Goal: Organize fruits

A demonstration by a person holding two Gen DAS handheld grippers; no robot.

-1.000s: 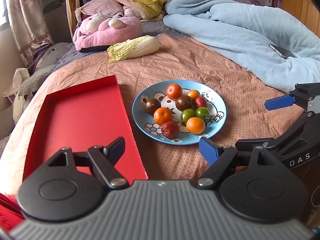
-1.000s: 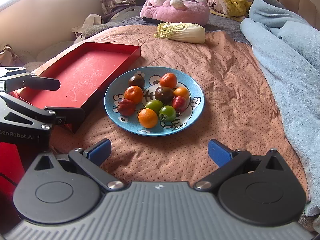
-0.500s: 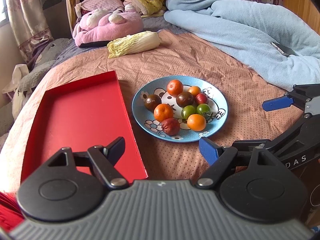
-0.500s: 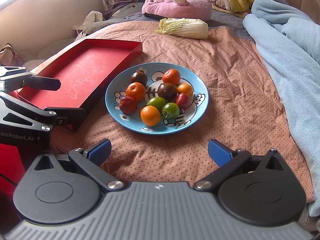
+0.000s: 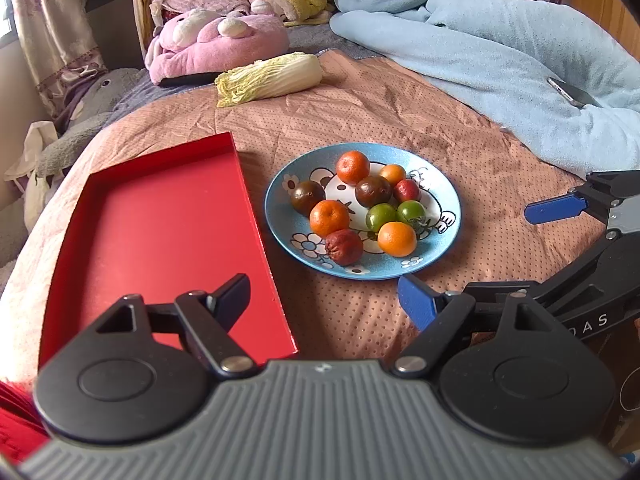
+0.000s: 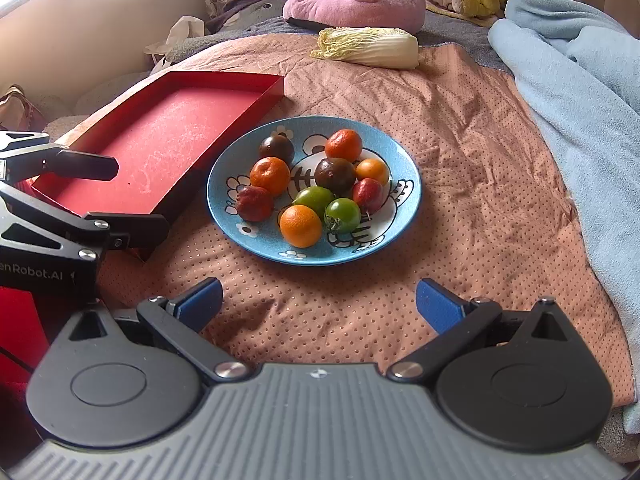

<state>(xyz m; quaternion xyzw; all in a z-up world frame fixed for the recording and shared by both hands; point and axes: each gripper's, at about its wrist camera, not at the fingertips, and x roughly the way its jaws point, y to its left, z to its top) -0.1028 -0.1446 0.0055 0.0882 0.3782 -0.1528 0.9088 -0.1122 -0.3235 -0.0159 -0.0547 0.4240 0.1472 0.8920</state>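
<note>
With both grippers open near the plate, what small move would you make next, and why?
Probably ease the right gripper forward over the nearest orange fruit on the blue plate: its jaws are open and empty, all nine fruits sit there, and the red tray holds nothing.

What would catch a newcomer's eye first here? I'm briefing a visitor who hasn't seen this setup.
Most striking is the blue plate in the middle of the bedspread, heaped with small orange, green, red and dark fruits. Just left of it lies the empty red tray. Behind them a napa cabbage rests on the cover, and both claws, left claw and right claw, hang open in front of the plate.
</note>
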